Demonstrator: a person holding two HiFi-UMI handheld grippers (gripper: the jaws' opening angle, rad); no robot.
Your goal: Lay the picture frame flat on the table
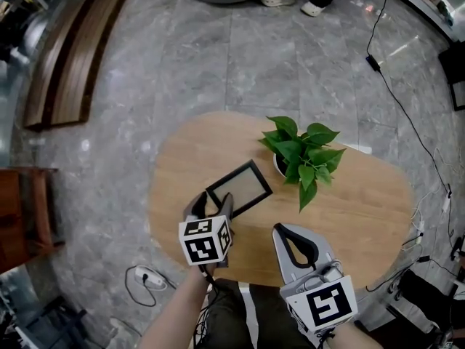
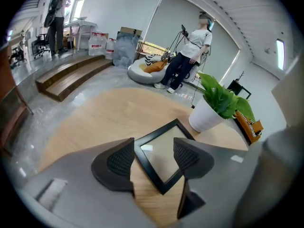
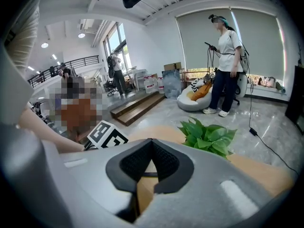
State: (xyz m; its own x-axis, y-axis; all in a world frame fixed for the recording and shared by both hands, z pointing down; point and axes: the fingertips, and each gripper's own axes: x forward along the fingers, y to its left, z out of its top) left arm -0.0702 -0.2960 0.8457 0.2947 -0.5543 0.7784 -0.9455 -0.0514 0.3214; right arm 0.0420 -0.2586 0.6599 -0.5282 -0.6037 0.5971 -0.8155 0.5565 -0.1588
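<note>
Fingers [image 2: 118, 161] of left gripper [image 1: 212, 203]: held spread, nothing pinched; the frame's near corner is seen between them.
Fingers [image 3: 130, 163] of right gripper [image 1: 294, 242]: pressed together, empty.
Picture frame [image 1: 240, 187]: laid flat on the table [image 1: 363, 217], just left of the potted plant [image 1: 301, 155].
Marker cube [image 1: 205, 241]: only black square patterns are shown.

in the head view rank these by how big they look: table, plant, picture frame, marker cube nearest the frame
1. table
2. plant
3. picture frame and marker cube nearest the frame: these look about alike. The cube sits nearer the camera, so I won't rank one over the other.
</note>
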